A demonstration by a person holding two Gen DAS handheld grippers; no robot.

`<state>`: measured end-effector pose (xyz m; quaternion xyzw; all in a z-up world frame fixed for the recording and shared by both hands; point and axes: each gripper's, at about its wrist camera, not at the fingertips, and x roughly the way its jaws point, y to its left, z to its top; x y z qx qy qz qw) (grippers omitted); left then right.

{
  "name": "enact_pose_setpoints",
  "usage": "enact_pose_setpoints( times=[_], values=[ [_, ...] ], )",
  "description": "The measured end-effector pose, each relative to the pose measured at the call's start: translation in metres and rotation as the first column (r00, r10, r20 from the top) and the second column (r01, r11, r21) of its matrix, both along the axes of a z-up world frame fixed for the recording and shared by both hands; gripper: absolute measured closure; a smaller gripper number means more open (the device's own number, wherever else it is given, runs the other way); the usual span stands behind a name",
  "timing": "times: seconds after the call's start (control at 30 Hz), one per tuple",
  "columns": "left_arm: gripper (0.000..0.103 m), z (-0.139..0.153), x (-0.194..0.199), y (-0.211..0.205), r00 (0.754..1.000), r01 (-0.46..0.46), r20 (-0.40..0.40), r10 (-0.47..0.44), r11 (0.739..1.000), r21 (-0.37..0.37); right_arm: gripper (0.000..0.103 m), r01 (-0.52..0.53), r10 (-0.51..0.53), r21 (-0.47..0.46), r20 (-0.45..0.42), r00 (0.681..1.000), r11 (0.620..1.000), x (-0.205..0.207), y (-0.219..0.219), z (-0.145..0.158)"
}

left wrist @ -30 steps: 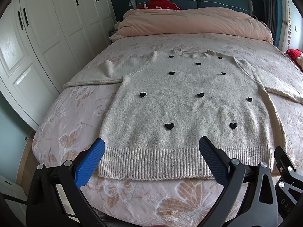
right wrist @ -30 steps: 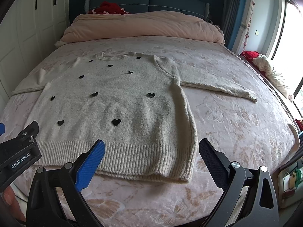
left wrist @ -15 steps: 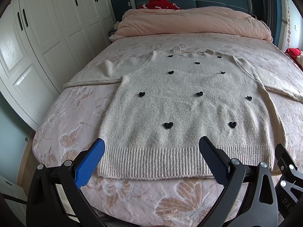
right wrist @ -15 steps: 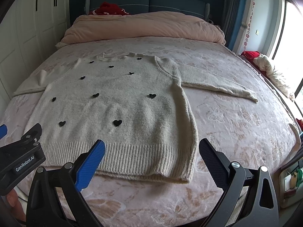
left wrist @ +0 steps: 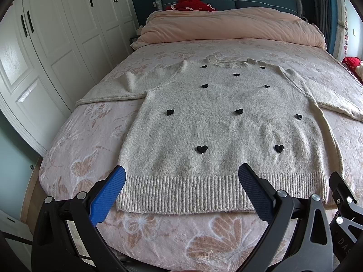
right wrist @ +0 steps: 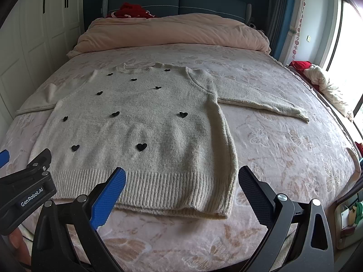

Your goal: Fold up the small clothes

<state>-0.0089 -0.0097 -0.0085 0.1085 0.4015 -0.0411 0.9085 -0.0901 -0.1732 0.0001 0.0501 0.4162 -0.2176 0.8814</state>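
A cream knit sweater (left wrist: 226, 127) with small black hearts lies flat and face up on the bed, sleeves spread to both sides, ribbed hem toward me. It also shows in the right wrist view (right wrist: 145, 131). My left gripper (left wrist: 181, 176) is open and empty, above the hem's left half. My right gripper (right wrist: 181, 176) is open and empty, above the hem's right corner. The left gripper's body (right wrist: 25, 185) shows at the left edge of the right wrist view.
The bed (left wrist: 90, 149) has a pink floral sheet. A rolled pink duvet (left wrist: 226, 25) and a red item (left wrist: 192, 2) lie at the headboard. White wardrobe doors (left wrist: 45, 45) stand left. Clothes (right wrist: 322, 83) lie by the window on the right.
Both grippers have drifted slightly; the sweater sits a touch higher in the left view and lower in the right view. The sweater itself has not moved.
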Motion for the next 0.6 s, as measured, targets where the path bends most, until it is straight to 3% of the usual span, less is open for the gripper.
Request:
enact_pose_setpoints(
  times=[0.6],
  values=[
    [0.006, -0.0009, -0.0017, -0.0026, 1.0, 0.0, 0.003, 0.0, 1.0, 0.001, 0.005, -0.001, 0.001, 0.005, -0.001, 1.0, 1.0, 0.0011, 0.0007, -0.0002]
  ],
)
